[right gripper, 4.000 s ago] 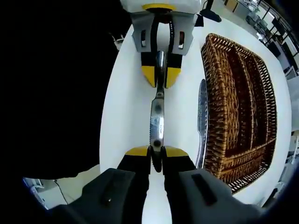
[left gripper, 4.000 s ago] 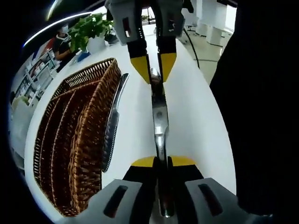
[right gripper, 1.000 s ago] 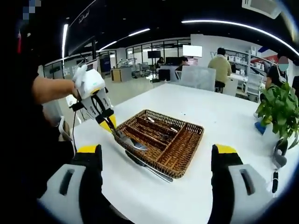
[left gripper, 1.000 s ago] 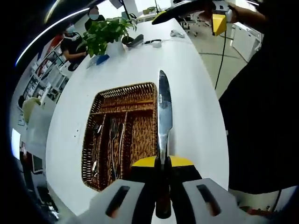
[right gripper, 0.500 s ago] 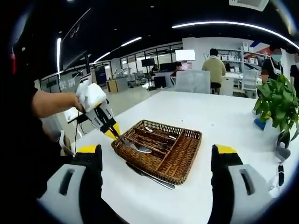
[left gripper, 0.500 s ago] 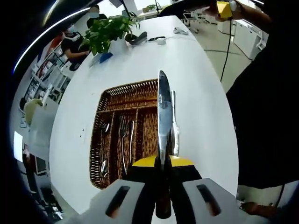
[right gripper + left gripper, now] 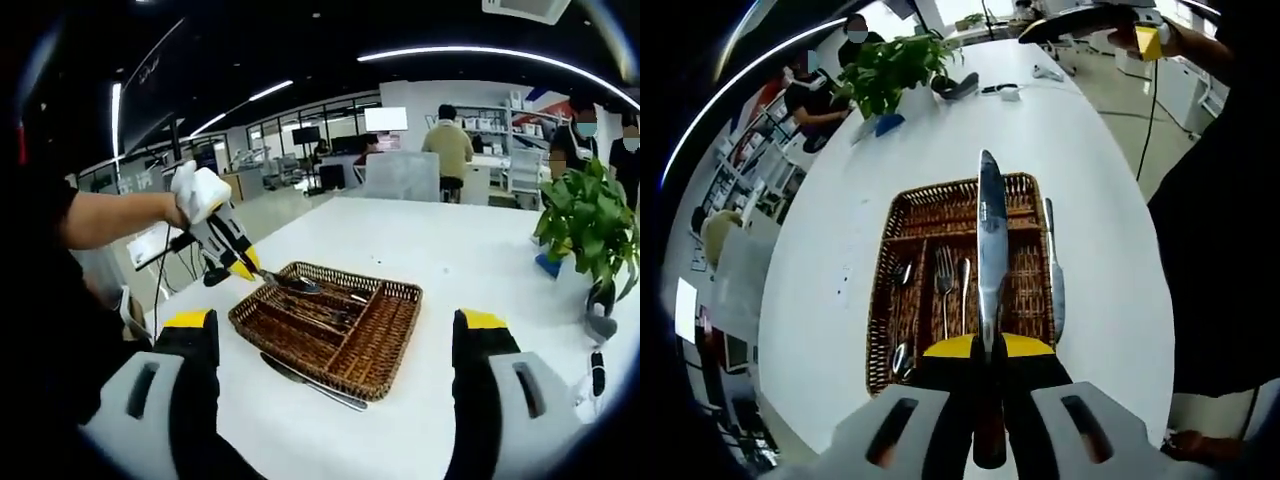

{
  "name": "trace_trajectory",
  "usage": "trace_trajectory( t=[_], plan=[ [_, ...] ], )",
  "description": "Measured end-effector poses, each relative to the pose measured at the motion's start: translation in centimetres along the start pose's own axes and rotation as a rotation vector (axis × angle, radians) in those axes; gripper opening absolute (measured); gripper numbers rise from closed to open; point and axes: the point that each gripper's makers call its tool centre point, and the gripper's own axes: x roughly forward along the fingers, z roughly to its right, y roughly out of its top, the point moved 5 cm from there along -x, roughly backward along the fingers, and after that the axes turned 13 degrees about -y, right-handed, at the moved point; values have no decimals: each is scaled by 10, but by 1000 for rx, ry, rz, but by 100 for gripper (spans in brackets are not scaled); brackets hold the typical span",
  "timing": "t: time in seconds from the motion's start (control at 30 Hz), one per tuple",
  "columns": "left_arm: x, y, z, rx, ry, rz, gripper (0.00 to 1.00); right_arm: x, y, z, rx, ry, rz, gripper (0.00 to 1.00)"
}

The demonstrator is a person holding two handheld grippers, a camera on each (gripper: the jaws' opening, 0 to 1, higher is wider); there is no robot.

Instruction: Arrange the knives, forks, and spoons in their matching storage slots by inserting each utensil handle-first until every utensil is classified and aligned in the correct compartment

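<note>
L gripper (image 7: 987, 352) clamps knife (image 7: 989, 240) over basket (image 7: 878, 310)

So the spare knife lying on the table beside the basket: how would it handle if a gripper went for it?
The knife on the table looks like polished metal, so probably stiff and rather slippery between jaws. It lies flat against the wicker basket, so it seems unlikely to roll, but a low, thin profile may make getting jaws under it awkward. A push would likely slide it along the smooth white table.
</note>
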Motion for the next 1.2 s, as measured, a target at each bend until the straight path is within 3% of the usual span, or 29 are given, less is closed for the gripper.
trace_trajectory(
  t=[0.33,0.67,0.87,1.2],
  plan=[
    [-9,1,-13,1,13,7,6,3,4,-7,-32,12,-3,100],
    [-10,-8,-17,-4,26,-9,6,5,7,-11,-63,19,-10,100],
    [-2,-15,-21,-7,56,-6,6,6,5,-11,-67,18,-15,100],
    [11,-19,-17,-26,49,1,6,5,8,-3,-61,-9,-26,100]
  ],
)
